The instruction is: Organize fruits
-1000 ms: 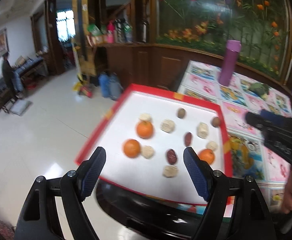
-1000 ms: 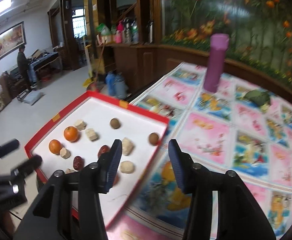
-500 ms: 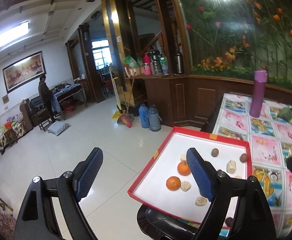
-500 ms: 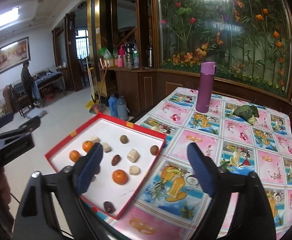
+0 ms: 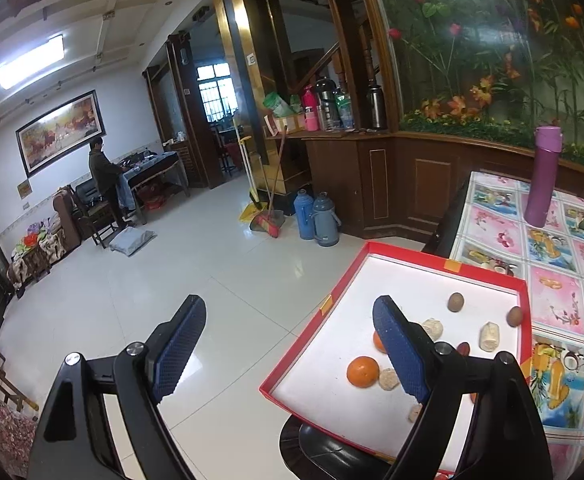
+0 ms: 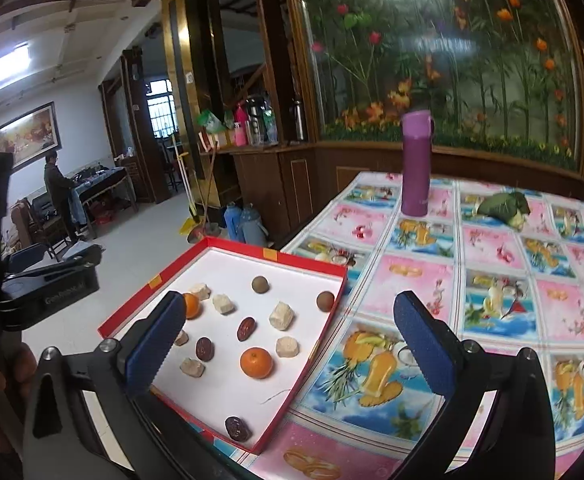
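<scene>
Both tongs hang released and empty: right tongs (image 6: 292, 338) spread wide above the red tray's (image 6: 304, 354) bench-side rim, left tongs (image 5: 292, 354) aimed mostly at the floor off the tray's outer edge. Inside the tray lie the fruits; the lone orange (image 6: 256, 363) sits just left of the right tongs' centre, so the right hand looks nearer.

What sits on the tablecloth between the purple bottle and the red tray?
Nothing: in the right wrist view, only bare patterned tablecloth lies between the purple bottle and the red tray.
</scene>
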Action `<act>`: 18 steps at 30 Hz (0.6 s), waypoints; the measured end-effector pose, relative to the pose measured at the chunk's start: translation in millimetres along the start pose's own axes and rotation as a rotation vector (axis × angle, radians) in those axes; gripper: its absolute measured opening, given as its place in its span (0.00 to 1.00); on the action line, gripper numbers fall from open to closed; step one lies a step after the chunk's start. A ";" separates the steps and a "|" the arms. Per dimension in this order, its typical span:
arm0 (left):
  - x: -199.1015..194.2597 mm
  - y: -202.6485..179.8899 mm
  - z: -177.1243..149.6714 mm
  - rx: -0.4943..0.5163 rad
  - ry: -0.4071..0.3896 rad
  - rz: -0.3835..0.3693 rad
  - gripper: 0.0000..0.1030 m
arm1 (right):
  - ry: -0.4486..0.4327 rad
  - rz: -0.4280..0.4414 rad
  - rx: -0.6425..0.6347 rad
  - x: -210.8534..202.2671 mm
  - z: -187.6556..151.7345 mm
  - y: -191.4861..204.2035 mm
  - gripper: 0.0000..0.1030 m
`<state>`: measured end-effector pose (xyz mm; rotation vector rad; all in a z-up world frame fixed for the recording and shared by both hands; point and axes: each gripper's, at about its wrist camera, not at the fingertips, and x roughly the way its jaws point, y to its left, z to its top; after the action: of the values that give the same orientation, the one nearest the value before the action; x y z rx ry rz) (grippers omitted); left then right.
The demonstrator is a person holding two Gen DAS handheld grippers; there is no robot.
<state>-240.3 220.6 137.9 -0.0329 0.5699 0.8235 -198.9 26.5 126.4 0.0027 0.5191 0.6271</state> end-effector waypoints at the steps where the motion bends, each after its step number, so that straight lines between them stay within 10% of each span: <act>1: 0.4 1.4 -0.3 -0.002 0.003 -0.004 0.83 | 0.007 0.001 0.001 3.0 -0.7 0.5 1.00; 18: 2.5 16.6 -3.6 -0.051 -0.011 -0.077 0.83 | -0.016 -0.005 -0.043 10.3 -7.0 10.8 1.00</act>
<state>-252.3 232.8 136.7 -0.0969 0.5341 0.7626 -201.1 40.0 117.2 -0.0337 0.4906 0.6330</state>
